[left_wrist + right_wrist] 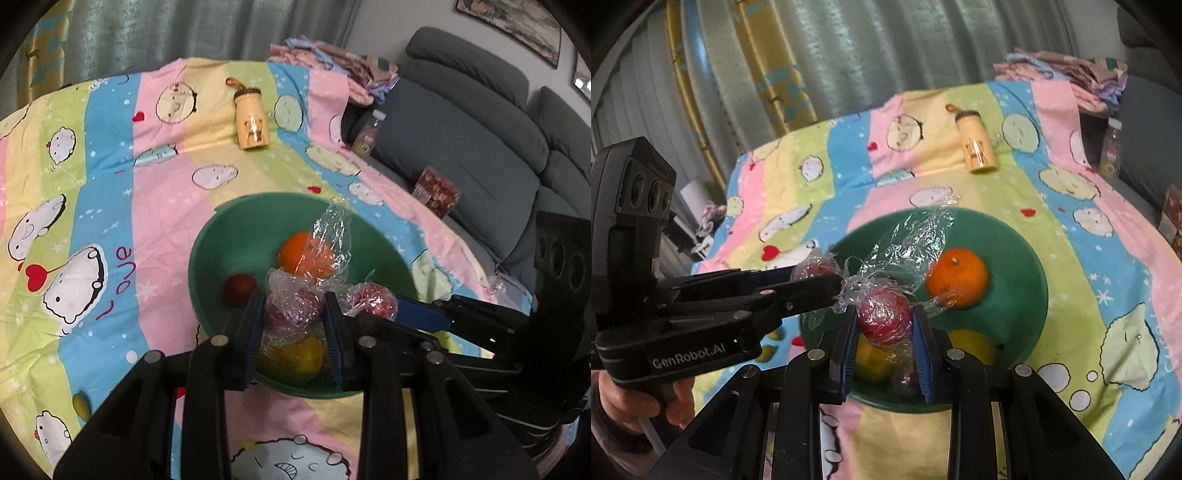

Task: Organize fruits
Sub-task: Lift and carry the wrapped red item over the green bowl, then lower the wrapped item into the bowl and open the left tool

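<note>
Clamped between the pads of the left gripper (294, 300): first round red fruit wrapped in clear film (291, 313). Clamped the same way in the right gripper (885, 309): second round red fruit wrapped in clear film (884, 322). Both held close together, over the round green plastic bowl (229, 236). Joined by a crumpled tail of clear cling film (916, 236) standing up above the two.

Counted in the bowl: one bare orange (958, 278), partly behind film; one small dark red fruit (239, 290) by the rim; two yellow fruits in the right wrist view, one under the jaws (873, 356) and one beside it (973, 345), both partly hidden by fingers. Only one yellow fruit clear in the left wrist view.

Beyond the bowl: one pastel striped cloth with cartoon faces (110, 155); one cream bottle with a bear picture (252, 120), lying well apart from the bowl.

At the edges: a hand (624, 402) on the left gripper's handle, cut off; one grey sofa (461, 140) with a clear bottle (367, 134) and a clear box of red pieces (437, 192), contents hard to make out.
</note>
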